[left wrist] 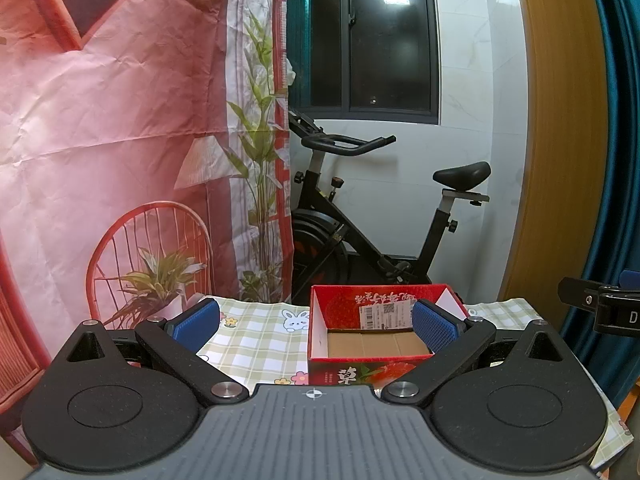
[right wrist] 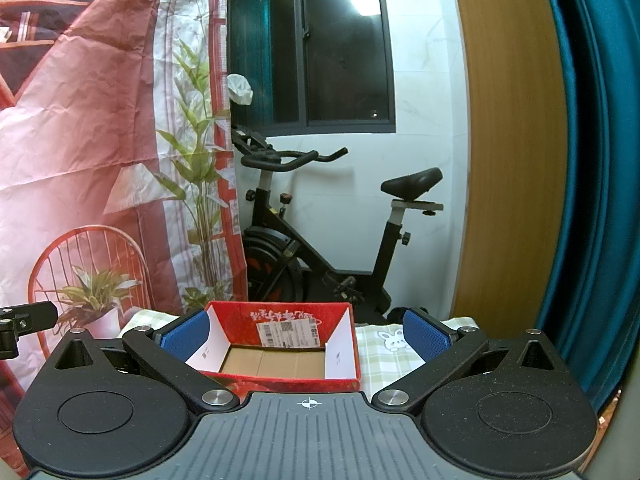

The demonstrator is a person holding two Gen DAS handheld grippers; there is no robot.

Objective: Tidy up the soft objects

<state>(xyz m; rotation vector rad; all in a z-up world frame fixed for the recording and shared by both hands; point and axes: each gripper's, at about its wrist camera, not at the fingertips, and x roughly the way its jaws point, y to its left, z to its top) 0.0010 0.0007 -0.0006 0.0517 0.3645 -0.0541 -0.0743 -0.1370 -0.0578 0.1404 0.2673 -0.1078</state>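
An open red cardboard box with a strawberry print and a brown bottom stands on the checked tablecloth; nothing shows inside it. It also shows in the right wrist view. My left gripper is open and empty, held above the table, its right blue pad in front of the box's right wall. My right gripper is open and empty, spread around the box from the near side. No soft object shows in either view.
A black exercise bike stands behind the table by the window. A red printed backdrop hangs at left. A wooden panel and blue curtain are at right. The right gripper's edge shows in the left wrist view.
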